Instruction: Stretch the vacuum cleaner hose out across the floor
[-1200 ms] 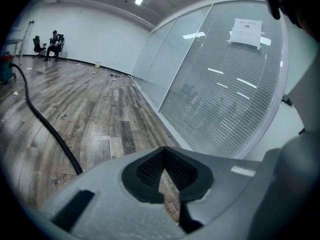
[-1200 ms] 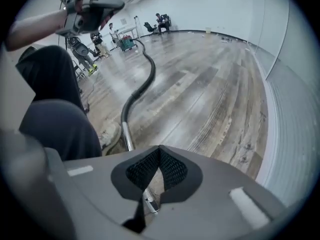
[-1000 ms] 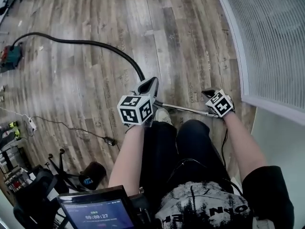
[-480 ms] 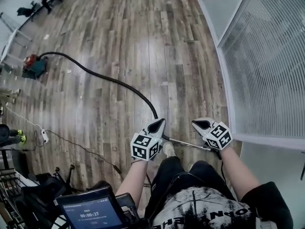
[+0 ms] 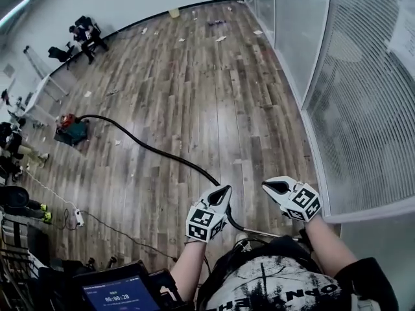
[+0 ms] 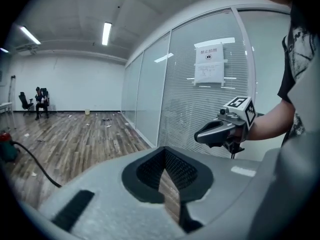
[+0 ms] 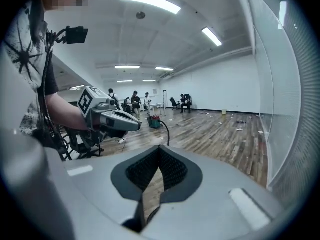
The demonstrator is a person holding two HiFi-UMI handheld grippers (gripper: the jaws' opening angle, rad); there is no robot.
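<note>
Wood-plank floor point(image 5: 194, 76): fills most of the head view, with scraps of litter point(image 5: 220, 39) scattered toward 12 o'clock.

Glass partition point(image 5: 363, 109) with blinds: runs along the floor's edge from 1 o'clock to 4 o'clock. A paper notice point(image 6: 209, 66) is fixed to it.

Vacuum cleaner hose point(image 5: 149, 149): black, lying on the floor. It leaves the vacuum cleaner point(image 5: 71, 131) at 9 o'clock, arcs, then runs in a long diagonal toward 6 o'clock, where it passes beneath the left gripper and ends near the person's feet. Neither gripper touches it.

The vacuum cleaner is a red and teal canister, the only clear container on the floor. It stands closed, so its contents cannot be seen. A small pale tub-like item point(image 5: 174, 11) stands by the far wall at 11 o'clock. It is too small to tell what it holds.

Left gripper point(image 5: 224, 192): held above the floor at 6 o'clock. Its jaws are pressed together with nothing between them. Only floor shows through the slit.

Right gripper point(image 5: 269, 186): just beside the left at 5 o'clock, apart from it. Its jaws are likewise closed on nothing.

Tablet screen point(image 5: 120, 295): lit, at 7 o'clock.

Power strip point(image 5: 78, 219): white, on the floor at 8 o'clock, with a thin cable leading away.
</note>
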